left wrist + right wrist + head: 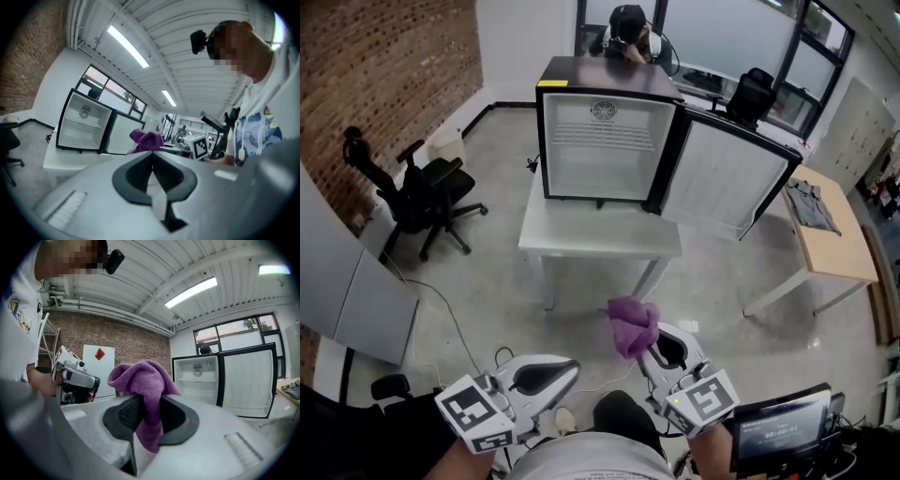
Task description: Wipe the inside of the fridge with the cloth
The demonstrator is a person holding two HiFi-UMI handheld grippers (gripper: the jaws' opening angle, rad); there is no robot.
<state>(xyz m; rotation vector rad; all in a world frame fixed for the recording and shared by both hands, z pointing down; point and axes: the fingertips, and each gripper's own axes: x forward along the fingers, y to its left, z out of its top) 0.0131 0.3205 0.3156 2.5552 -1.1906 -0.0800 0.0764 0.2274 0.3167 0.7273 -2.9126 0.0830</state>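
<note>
The right gripper (147,414) is clamped on the purple cloth (143,380). The cloth's long axis runs along the jaws, its bunched end poking past the tips toward the open fridge (600,159) on the white table (600,236), well apart. The left gripper (153,171) has its jaws pressed together with nothing between them.

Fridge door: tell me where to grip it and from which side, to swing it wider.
Probably best to take the fridge door by its free edge, farthest from the hinge on the fridge, coming from the person's right. It stands open, so that thin edge is exposed. Use the left gripper, shut and empty; the right gripper holds the cloth.
</note>
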